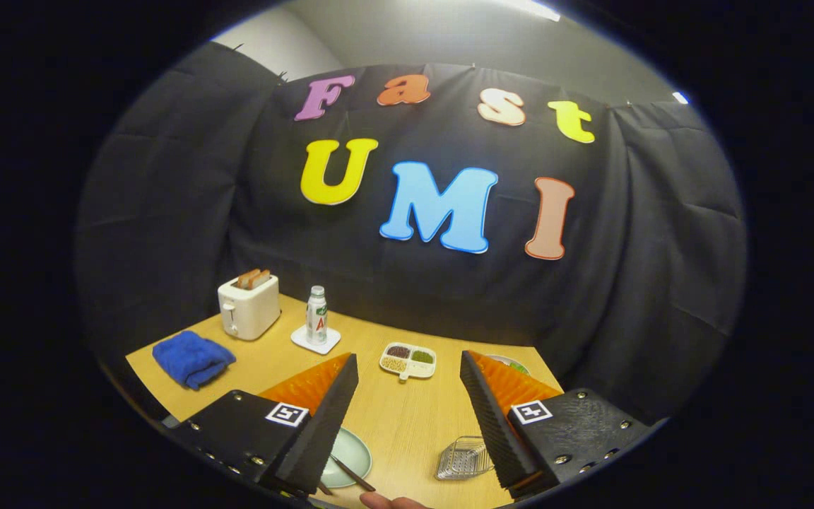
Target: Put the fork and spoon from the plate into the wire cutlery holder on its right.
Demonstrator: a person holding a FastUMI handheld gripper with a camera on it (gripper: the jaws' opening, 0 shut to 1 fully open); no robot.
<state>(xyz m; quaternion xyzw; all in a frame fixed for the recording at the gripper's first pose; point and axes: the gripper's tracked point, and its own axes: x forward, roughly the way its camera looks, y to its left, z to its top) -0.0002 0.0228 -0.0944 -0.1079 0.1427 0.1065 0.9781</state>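
My gripper (408, 367) hangs well above the wooden table (393, 417), open, with nothing between its fingers. Below the left finger lies a pale green plate (349, 456), mostly hidden by that finger. A dark-handled utensil (350, 474) rests across the plate's rim; I cannot tell whether it is the fork or the spoon. The wire cutlery holder (463, 458) sits to the plate's right, partly behind the right finger.
Far across the table stand a white toaster (248, 307) with toast, a small bottle (316, 316) on a white coaster, a blue cloth (191, 359) and a divided snack tray (408, 360). A person's fingertip (386, 502) shows by the near table edge.
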